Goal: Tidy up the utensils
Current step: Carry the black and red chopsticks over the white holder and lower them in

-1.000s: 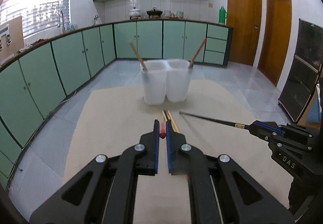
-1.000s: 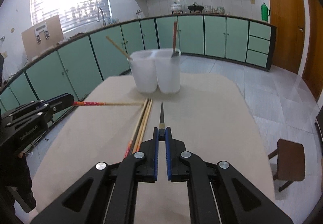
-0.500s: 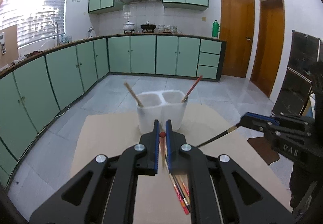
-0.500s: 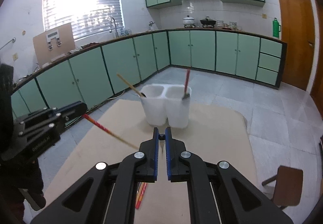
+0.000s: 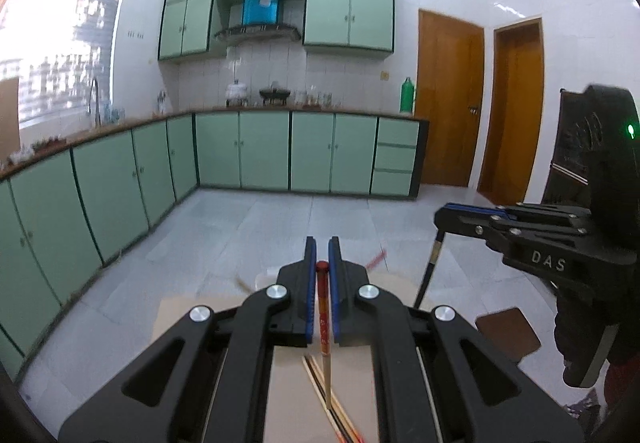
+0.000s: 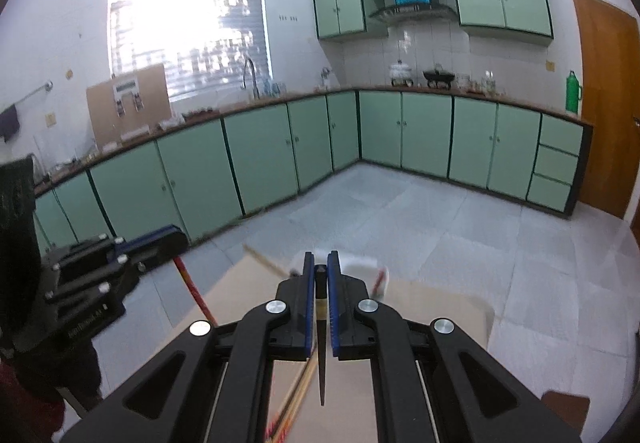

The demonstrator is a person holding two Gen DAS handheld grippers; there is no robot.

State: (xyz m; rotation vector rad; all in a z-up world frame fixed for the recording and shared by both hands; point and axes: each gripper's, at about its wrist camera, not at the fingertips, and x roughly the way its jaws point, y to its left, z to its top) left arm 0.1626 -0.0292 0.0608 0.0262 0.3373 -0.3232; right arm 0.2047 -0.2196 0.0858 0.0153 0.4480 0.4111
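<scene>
My left gripper (image 5: 322, 243) is shut on the red top of a wooden chopstick (image 5: 325, 339), which hangs tip-down over the beige table (image 5: 288, 375). My right gripper (image 6: 320, 257) is shut on a black chopstick (image 6: 321, 363) that also hangs tip-down. Each gripper shows in the other's view: the right one (image 5: 444, 213) with its black chopstick (image 5: 427, 277), the left one (image 6: 176, 239) with its red-ended chopstick (image 6: 194, 291). The white two-cup holder (image 6: 360, 263) lies mostly hidden behind the fingers; a wooden stick (image 6: 262, 261) and a red-handled utensil (image 6: 380, 279) lean out of it. Loose chopsticks (image 5: 332, 407) lie on the table.
A brown stool (image 5: 506, 331) stands on the tiled floor right of the table. Green cabinets (image 5: 264, 151) line the far and left walls, with two wooden doors (image 5: 450, 99) at the right. A person's dark sleeve (image 6: 24, 371) fills the left edge.
Both grippers have risen well above the table with their chopsticks, which swung from pointing forward to hanging tip-down. The holder has dropped low in both views, behind the fingers.
</scene>
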